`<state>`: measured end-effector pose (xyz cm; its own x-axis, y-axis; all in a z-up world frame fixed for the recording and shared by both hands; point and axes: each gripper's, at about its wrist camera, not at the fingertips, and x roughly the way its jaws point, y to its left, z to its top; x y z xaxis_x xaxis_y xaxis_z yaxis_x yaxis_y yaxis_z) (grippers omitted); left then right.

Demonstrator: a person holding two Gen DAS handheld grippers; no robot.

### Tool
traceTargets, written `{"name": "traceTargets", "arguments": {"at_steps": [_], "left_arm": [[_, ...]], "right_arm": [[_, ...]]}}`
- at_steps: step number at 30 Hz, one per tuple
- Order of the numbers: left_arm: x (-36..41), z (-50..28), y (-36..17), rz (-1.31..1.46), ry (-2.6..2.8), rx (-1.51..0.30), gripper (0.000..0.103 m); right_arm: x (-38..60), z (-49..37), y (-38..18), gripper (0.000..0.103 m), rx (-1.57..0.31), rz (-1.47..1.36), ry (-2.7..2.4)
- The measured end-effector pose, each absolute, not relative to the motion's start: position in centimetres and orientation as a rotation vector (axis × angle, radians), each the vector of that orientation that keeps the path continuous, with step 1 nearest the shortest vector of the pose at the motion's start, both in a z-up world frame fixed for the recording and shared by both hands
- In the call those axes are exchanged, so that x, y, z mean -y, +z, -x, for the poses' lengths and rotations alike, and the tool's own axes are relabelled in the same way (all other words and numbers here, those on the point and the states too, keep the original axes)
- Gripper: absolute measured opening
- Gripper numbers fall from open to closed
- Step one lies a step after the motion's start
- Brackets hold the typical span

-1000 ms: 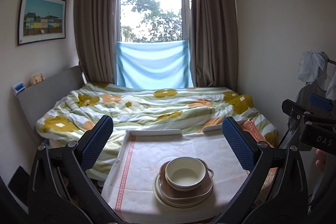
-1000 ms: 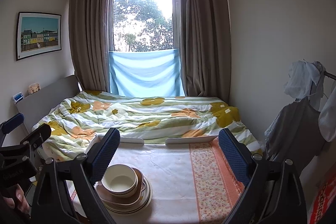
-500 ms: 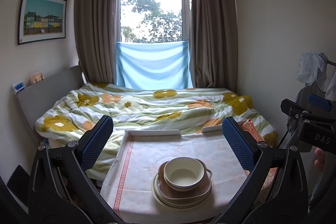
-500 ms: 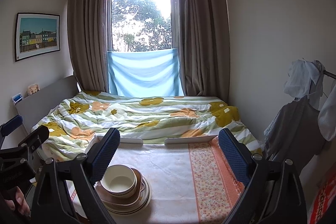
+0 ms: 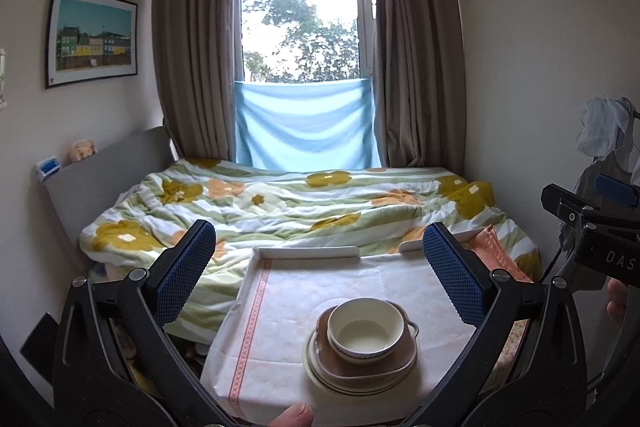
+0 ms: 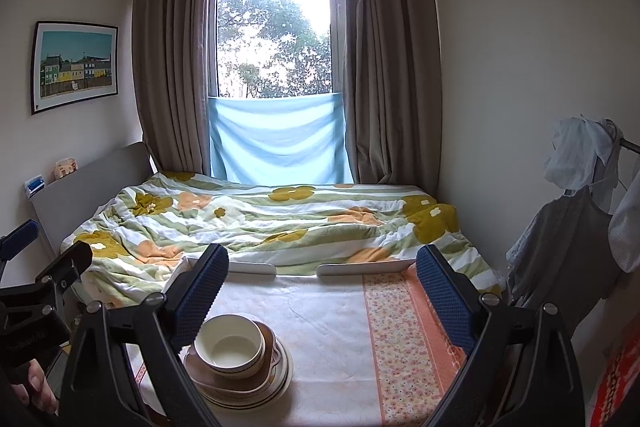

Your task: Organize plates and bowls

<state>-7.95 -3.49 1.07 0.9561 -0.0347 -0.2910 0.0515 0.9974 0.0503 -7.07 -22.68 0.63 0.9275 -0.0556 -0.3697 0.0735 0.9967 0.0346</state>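
A cream bowl (image 5: 365,334) sits on a brown handled dish (image 5: 400,359), stacked on cream plates (image 5: 320,373) on a cloth-covered table (image 5: 280,307). My left gripper (image 5: 320,267) is open and empty, held above and short of the stack. In the right wrist view the same bowl (image 6: 230,345), brown dish (image 6: 269,345) and plates (image 6: 280,381) lie at lower left. My right gripper (image 6: 322,291) is open and empty, to the right of the stack. Each gripper shows at the edge of the other's view.
A bed with a flowered quilt (image 5: 300,203) lies beyond the table. White rails (image 6: 360,269) edge the table's far side. An orange floral cloth (image 6: 404,339) covers the table's right part. Clothes hang on a rack (image 6: 576,211) at right.
Both views have shifted very slightly; the stack sits a little further left in the left wrist view. Both grippers stay open and empty.
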Motion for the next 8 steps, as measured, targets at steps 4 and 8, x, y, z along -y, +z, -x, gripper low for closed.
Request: {"name": "traceTargets", "arguments": {"at_steps": [4, 8], "left_arm": [[3.45, 7.84, 1.15, -0.063, -0.048, -0.283, 0.103], [3.15, 7.44, 1.16, -0.061, -0.048, -0.279, 0.103]], "right_arm": [[22.32, 6.82, 0.51, 0.093, -0.381, -0.049, -0.061], [22.17, 6.24, 0.43, 0.093, -0.386, -0.049, -0.058]]}}
